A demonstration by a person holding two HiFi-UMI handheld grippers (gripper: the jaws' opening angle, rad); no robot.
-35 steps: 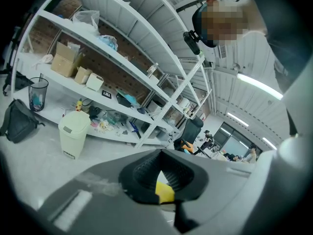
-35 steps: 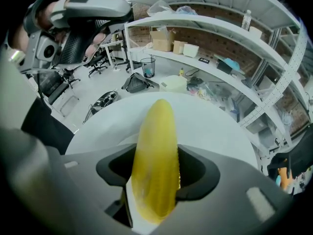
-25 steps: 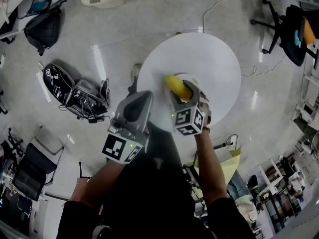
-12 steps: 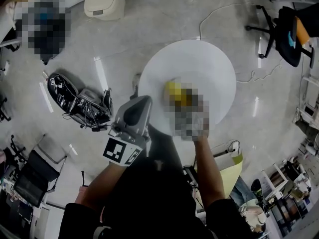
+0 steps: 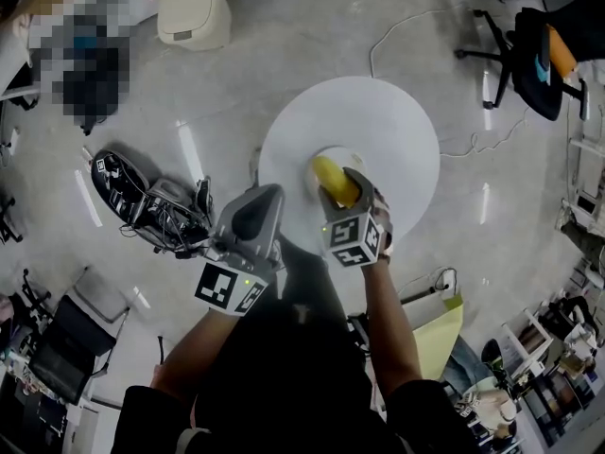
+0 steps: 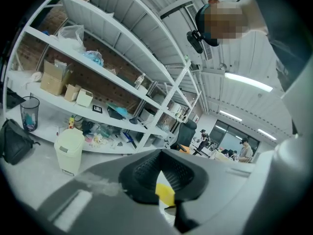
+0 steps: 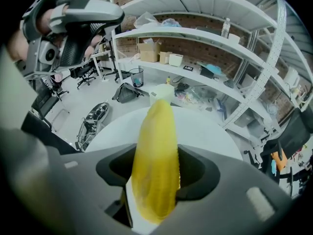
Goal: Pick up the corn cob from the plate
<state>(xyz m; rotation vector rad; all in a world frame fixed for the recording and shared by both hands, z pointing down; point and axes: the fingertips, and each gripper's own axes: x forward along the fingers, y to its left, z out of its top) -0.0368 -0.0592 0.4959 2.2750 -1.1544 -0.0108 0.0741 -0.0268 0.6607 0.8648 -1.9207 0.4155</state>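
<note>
Two grippers, one corn cob, one plate, one round white table. The right gripper (image 7: 157, 173) is clamped on the yellow corn cob (image 7: 154, 146). Its jaws are held fairly wide by the cob, with a dark pad pressed to each side and the cob's tip pointing away. The left gripper (image 6: 161, 163) has its jaws closed together on nothing. Only the head view shows the plate (image 5: 354, 154) lying beneath the cob on the table (image 5: 406, 130), and the left gripper beside the table's near edge. Whether cob and plate touch cannot be told. The left gripper view shows mostly shelving.
</note>
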